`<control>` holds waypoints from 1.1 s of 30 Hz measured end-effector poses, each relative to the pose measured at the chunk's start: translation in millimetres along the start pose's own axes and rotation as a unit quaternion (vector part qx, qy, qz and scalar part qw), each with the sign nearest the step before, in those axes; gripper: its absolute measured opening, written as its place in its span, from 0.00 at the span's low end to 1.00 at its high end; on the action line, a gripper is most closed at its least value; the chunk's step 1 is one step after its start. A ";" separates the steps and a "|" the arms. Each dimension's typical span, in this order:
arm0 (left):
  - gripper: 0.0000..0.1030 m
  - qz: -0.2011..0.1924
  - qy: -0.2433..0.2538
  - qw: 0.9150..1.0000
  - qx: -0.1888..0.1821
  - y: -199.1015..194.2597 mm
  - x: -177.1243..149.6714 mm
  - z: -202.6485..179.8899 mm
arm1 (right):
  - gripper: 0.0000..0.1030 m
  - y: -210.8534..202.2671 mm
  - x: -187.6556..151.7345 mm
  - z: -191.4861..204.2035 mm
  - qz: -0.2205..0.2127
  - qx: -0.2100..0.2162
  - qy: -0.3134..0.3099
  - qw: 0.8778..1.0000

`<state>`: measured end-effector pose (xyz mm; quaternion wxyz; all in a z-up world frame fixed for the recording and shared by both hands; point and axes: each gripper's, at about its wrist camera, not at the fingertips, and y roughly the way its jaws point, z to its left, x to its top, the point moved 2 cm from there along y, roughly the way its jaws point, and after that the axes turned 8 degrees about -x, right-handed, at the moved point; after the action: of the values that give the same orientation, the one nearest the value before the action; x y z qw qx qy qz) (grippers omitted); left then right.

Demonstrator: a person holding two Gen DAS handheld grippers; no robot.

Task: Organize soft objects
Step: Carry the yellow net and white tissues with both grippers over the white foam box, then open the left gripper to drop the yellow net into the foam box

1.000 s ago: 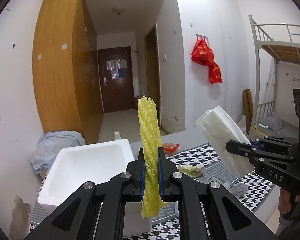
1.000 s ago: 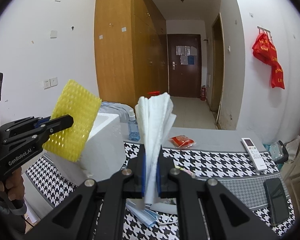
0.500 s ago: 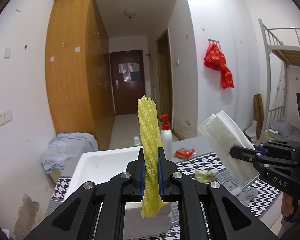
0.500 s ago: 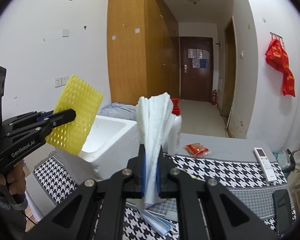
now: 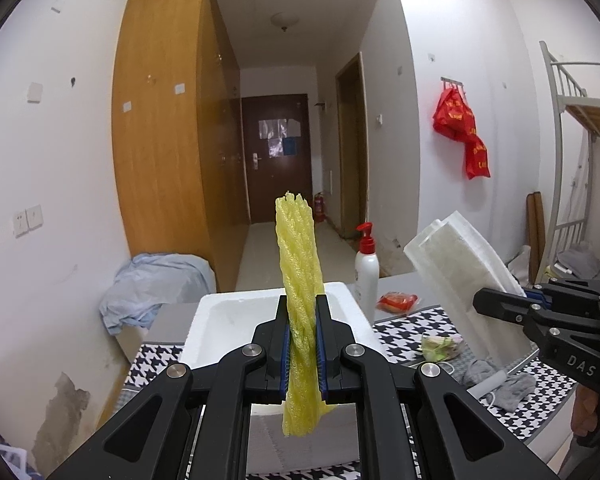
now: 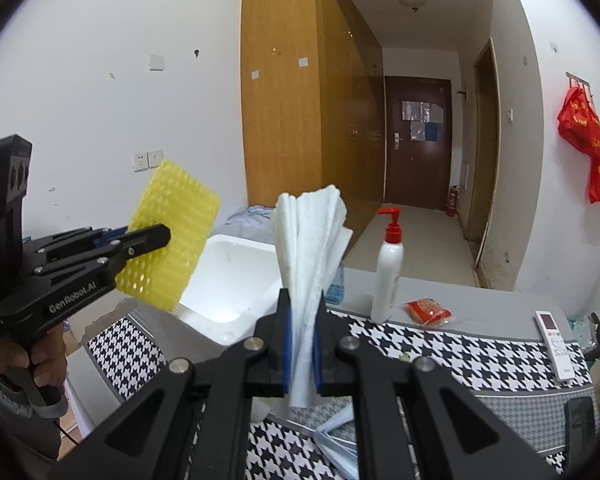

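Observation:
My left gripper (image 5: 303, 344) is shut on a yellow foam net sleeve (image 5: 299, 264), held upright and seen edge-on; in the right wrist view the same yellow foam net sleeve (image 6: 172, 236) shows its flat side in the left gripper (image 6: 156, 236). My right gripper (image 6: 302, 344) is shut on a folded white foam sheet (image 6: 310, 240), which stands upright; from the left wrist view that white foam sheet (image 5: 456, 268) sits in the right gripper (image 5: 500, 300) at the right. Both hang above the table, close to an open white foam box (image 5: 240, 312), also the white foam box (image 6: 236, 276).
A houndstooth cloth (image 6: 440, 356) covers the table. On it stand a white pump bottle (image 6: 388, 276), a red packet (image 6: 428, 312), a remote (image 6: 554, 340), a dark phone (image 6: 580, 420), grey socks (image 5: 496, 380) and blue-edged masks (image 6: 336, 436). A heap of pale blue cloth (image 5: 156, 280) lies left.
Both grippers have swung left and risen a little with their foam pieces still held. The foam box has come nearer the middle and the pump bottle has come into view.

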<state>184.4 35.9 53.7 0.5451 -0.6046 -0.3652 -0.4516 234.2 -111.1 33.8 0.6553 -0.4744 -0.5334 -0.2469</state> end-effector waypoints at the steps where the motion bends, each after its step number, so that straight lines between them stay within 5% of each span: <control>1: 0.11 0.001 -0.001 1.000 0.001 1.1 1.0 1.6 | 0.11 0.4 0.1 1.3 0.000 0.001 -0.002 1.000; 28: 0.11 0.039 -0.025 0.999 -0.004 45.2 -2.5 31.6 | 0.11 12.2 2.9 4.8 0.012 -0.016 0.003 1.000; 31: 0.16 0.045 -0.026 0.999 -0.007 48.9 -2.4 34.5 | 0.11 13.2 3.3 6.1 0.013 -0.017 0.003 1.000; 33: 0.36 0.047 -0.028 0.998 -0.009 49.1 -3.5 35.4 | 0.11 13.9 4.1 7.7 0.014 -0.017 0.002 1.000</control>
<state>234.4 64.3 34.3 0.5498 -0.6383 -0.3475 -0.4118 243.5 -97.6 32.5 0.6517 -0.4921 -0.5212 -0.2479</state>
